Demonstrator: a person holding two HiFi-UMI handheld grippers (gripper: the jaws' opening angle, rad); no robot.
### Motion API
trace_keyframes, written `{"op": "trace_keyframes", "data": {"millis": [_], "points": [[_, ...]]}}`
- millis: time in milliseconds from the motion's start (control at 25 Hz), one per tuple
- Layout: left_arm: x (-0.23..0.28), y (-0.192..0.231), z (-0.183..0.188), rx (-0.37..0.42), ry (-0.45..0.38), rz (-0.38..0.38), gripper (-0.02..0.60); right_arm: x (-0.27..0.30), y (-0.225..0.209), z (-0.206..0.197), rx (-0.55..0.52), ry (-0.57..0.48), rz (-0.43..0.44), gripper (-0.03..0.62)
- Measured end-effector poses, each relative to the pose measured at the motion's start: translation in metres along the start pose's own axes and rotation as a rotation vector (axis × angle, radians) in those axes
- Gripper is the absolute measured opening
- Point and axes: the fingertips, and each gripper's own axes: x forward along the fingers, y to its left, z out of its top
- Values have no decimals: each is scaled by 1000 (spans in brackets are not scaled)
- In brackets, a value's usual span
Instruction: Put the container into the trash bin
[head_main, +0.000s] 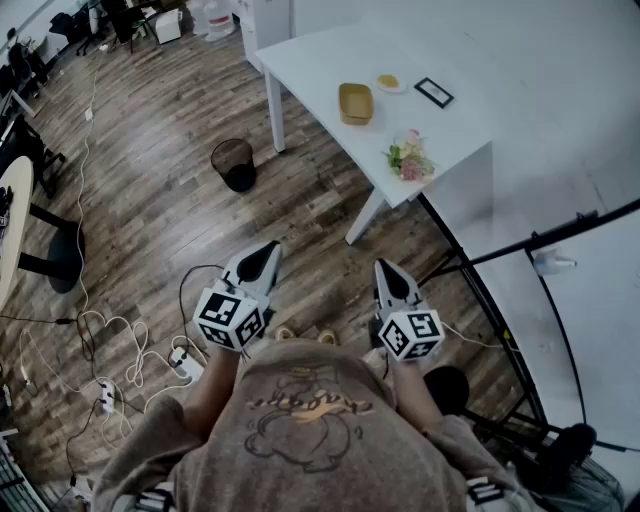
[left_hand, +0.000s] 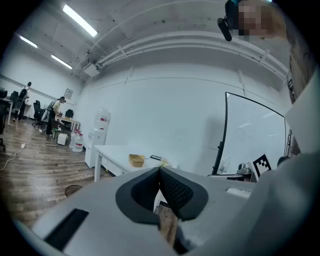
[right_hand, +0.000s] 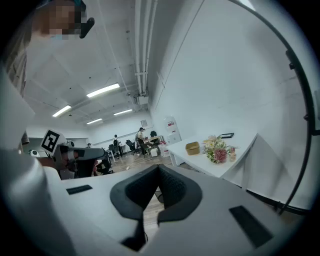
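Note:
The tan container stands on the white table at the far side of the room, and shows small in the left gripper view and the right gripper view. A black mesh trash bin sits on the wooden floor left of the table; its rim shows low in the left gripper view. My left gripper and right gripper are held close in front of the person, well short of the table. Both are shut with nothing between their jaws, tips meeting in the left gripper view and the right gripper view.
On the table lie a small plate, a black framed card and a bunch of flowers. Cables and power strips trail over the floor at the left. A whiteboard stand is at the right. People sit at desks far off.

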Motion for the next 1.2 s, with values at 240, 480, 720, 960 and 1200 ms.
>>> {"op": "trace_keyframes", "data": {"millis": [240,480,720,960,1200], "points": [[0,3,7,17,-15,-19,3,7,11,3,10,-26,-1,0],[-11,17,-1,6,-10,-30,3,14,30,-9,30,-30,4,0],[-21,35,-6,29,4,-48,3,17,46,-24,24,-30,-17,0],[-20,48,6,37,-15,-58,3,30,52,-15,19,-45,-45,0],[-7,68,3,38,-19,-66,3,61,51,-18,9,-45,-38,2]]}}
